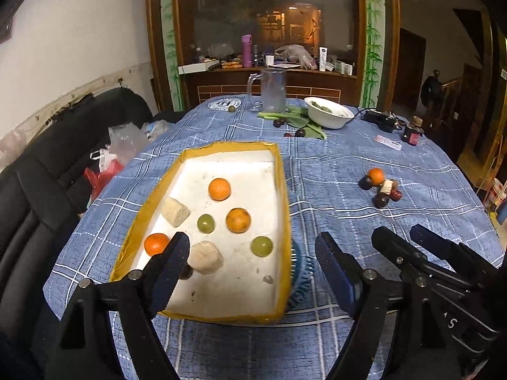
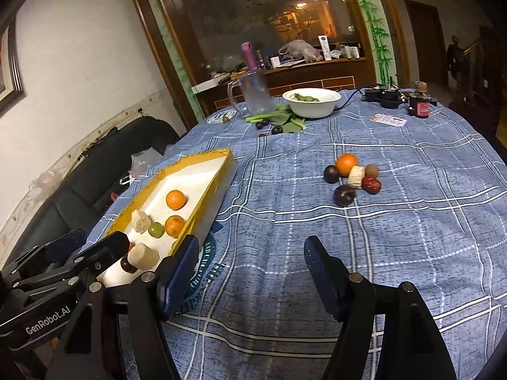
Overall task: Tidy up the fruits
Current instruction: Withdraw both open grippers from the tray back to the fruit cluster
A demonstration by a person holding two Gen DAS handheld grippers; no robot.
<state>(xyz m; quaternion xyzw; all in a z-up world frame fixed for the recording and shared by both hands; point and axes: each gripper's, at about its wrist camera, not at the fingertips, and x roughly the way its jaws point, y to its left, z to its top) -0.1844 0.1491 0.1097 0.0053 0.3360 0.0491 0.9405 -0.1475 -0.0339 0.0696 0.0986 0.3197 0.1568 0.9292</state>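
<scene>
Grippers both hover spread and empty as I hold them, left gripper [image 1: 252, 250] above the yellow-rimmed foam tray [image 1: 282, 190], right gripper [image 2: 250, 253] over checked cloth.

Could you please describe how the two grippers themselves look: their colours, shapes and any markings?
Both are black, angular two-finger tools. The left gripper has long tapered fingers with dark blue inner pads and round silver pivot bolts. The right gripper is the same build. In the right wrist view the left gripper's body carries white "GenRobot.AI" lettering. No cables or sleeves are visible.
</scene>
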